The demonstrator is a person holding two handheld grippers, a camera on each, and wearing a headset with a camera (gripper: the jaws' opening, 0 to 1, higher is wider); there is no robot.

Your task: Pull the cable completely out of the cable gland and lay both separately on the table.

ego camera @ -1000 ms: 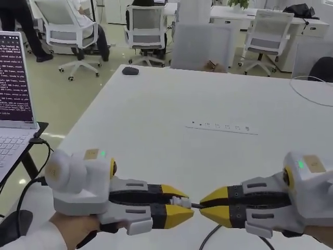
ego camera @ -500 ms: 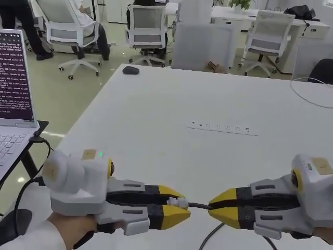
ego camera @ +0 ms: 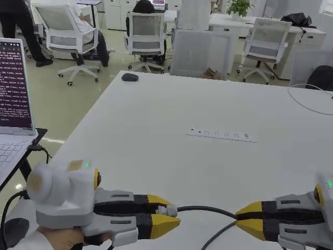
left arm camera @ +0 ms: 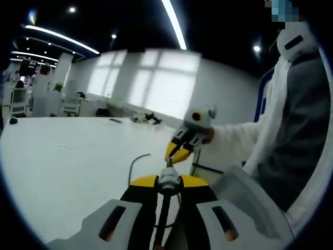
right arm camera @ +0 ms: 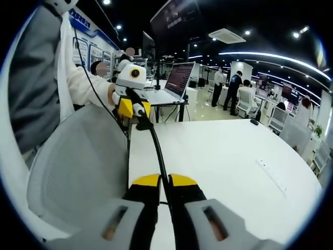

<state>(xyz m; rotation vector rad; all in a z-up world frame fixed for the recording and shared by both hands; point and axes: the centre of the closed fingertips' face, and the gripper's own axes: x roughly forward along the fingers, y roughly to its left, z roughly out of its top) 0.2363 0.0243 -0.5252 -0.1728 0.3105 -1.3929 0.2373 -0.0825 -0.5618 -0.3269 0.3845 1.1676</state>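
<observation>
Over the near edge of the white table (ego camera: 156,130), the pale cable gland (ego camera: 167,210) is pinched between the yellow tips of the left gripper (ego camera: 176,212), whose jaws press on it from both sides. One black cable (ego camera: 205,209) leaves the gland, arches a little above the tabletop and runs into the right gripper (ego camera: 238,219), whose jaws are closed tight on it. Past that grip the cable drops toward the table's near edge. Cable and gland look joined. The two grippers are apart, with a bare stretch of cable between them.

Ahead of them the middle of the tabletop lies open. One flat strip (ego camera: 221,135) with small marks lies further in, one dark mouse (ego camera: 129,77) sits near the far left corner, and one thin wire loop (ego camera: 307,101) lies at the far right. One open laptop (ego camera: 13,94) stands just off the left edge. Three white swivel chairs (ego camera: 145,28) stand beyond the far edge.
</observation>
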